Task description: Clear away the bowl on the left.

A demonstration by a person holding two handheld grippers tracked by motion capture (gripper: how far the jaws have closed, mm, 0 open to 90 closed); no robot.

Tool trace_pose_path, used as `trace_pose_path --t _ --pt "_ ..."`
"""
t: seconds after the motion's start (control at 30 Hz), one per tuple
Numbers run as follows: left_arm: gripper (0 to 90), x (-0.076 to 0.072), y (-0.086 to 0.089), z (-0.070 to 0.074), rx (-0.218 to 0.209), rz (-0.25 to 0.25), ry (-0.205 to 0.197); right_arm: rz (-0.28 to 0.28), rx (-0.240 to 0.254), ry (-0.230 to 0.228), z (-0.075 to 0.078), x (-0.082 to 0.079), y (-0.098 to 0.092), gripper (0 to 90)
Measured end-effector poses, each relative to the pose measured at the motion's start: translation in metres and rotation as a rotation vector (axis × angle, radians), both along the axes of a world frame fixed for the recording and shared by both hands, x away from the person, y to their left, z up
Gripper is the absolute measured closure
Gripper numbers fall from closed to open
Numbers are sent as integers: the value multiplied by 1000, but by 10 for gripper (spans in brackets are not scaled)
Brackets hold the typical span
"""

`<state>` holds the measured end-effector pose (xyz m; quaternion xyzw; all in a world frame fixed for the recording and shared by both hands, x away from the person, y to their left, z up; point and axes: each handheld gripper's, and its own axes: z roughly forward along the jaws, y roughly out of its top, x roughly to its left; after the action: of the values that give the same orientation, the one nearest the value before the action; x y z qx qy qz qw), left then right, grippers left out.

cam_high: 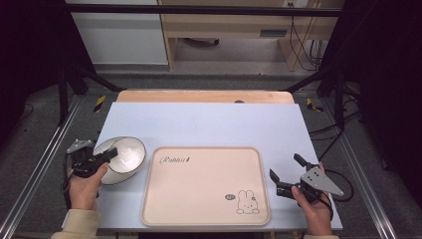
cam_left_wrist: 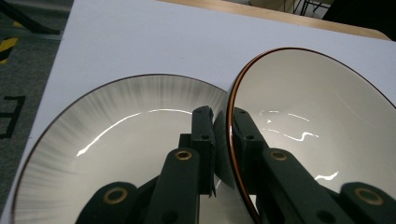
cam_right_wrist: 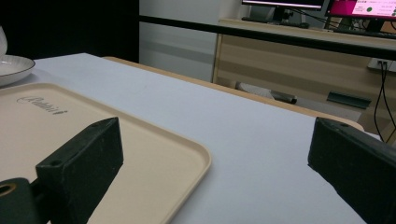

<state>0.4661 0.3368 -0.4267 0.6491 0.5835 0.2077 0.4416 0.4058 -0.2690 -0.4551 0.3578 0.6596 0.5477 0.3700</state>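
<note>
We count two dishes at the left side of the table: one bowl (cam_left_wrist: 317,116) with a brown rim, which stands tilted, and one plate (cam_left_wrist: 116,140) with grey streaks, which lies under it. We count one tray (cam_high: 206,185), beige, with one rabbit drawing (cam_high: 247,201) in its corner and one written word (cam_high: 175,160) near its far edge. There is one table (cam_high: 209,124) with one pale blue top. We count two grippers: one left gripper (cam_high: 102,155) and one right gripper (cam_high: 286,169), and each one has two black jaws. We see two hands, one behind each gripper, and one monitor (cam_right_wrist: 359,7) in the right gripper view
</note>
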Motion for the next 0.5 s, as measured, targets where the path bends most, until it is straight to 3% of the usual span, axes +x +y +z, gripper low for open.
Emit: trace_pose_path --t 0.5 --pt "816 -5 -28 7 3 -70 -29 0 -1 2 0 0 0 35"
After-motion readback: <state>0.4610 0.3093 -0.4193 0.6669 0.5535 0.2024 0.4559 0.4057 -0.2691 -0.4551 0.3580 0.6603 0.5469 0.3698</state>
